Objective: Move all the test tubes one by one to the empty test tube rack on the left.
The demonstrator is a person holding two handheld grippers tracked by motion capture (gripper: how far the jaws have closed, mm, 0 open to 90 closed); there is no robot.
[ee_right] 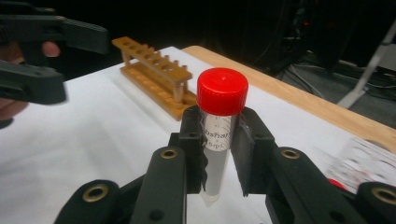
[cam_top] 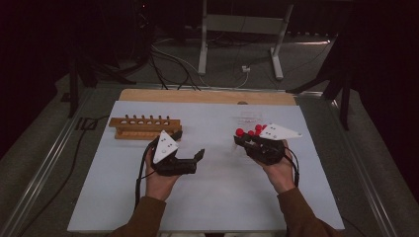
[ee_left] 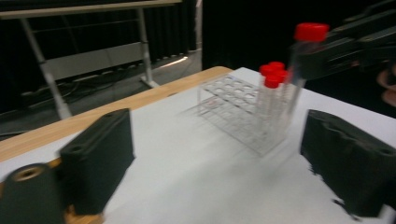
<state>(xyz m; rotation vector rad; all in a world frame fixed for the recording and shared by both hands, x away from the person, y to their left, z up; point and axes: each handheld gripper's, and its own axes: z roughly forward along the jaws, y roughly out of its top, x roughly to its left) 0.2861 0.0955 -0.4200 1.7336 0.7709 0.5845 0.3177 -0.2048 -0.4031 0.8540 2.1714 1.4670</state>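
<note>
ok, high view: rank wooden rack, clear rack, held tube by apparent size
1. Wooden rack, plainly the largest.
2. Clear rack, faint and partly hidden, so its extent is unsure.
3. Red-capped tube in the right hand-held gripper, smallest.

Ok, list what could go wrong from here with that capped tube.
The right gripper pinches the red-capped tube just below its cap, so the long free end could swing or slip.

The left gripper is open beside it; a hurried handover might knock the tube loose.

The clear rack with capped tubes sits close and could be bumped.
</note>
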